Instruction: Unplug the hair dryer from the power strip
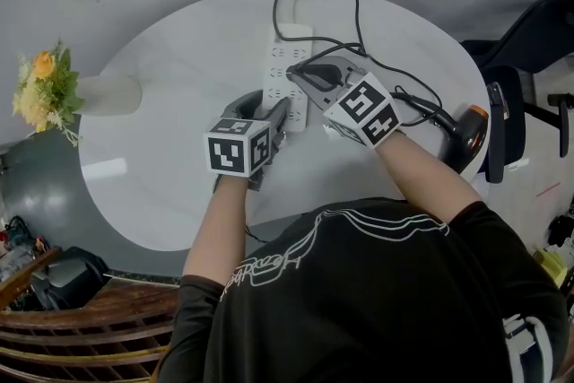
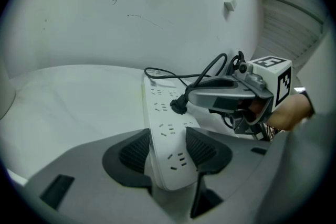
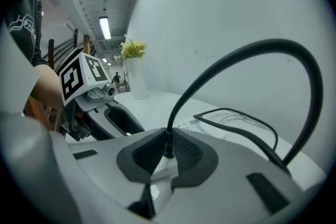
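My left gripper squeezes the near end of the white power strip, low in its view. My right gripper pinches the hair dryer's black plug, mid-frame, where its cord starts. If I pull crooked, my grip could slip up the cord, or the strip could lift.

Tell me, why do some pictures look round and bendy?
Left gripper view: a wide lens rounds the picture, blackens the corners and stretches the power strip; right gripper view: same round edge, and the cord looms big; head view: the table shows pale glare, little bending.
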`<state>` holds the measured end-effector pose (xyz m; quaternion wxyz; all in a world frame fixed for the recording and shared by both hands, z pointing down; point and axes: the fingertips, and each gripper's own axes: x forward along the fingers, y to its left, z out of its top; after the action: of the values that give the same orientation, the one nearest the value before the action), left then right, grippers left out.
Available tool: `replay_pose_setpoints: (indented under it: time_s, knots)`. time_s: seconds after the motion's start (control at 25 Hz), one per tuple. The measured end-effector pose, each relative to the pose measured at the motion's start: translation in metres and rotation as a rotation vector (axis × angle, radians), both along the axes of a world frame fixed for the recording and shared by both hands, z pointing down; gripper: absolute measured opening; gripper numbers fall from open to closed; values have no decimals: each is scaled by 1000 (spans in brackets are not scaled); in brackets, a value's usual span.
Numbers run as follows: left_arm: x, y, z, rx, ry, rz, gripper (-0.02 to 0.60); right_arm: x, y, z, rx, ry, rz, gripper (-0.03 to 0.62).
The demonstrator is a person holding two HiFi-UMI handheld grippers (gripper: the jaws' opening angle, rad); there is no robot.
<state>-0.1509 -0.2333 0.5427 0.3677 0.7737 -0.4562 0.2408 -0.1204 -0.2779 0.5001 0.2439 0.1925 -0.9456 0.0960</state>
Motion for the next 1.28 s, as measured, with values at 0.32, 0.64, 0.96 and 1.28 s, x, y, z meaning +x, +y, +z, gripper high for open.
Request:
replay_pose_setpoints:
  time_s: [0.32, 0.64, 0.96, 1.28]
  knots:
    - [0, 1, 0, -11, -2, 8, 221, -5, 10, -1, 121, 107, -47, 25]
    - [2, 1, 0, 3, 3, 10, 219, 2, 5, 0, 51, 65, -51, 25]
    - [2, 1, 0, 14, 10, 7, 219, 1, 7, -1, 65, 72, -32, 25]
    - [3, 1, 0, 8, 4, 27, 221, 0, 9, 0, 105, 108, -48, 25]
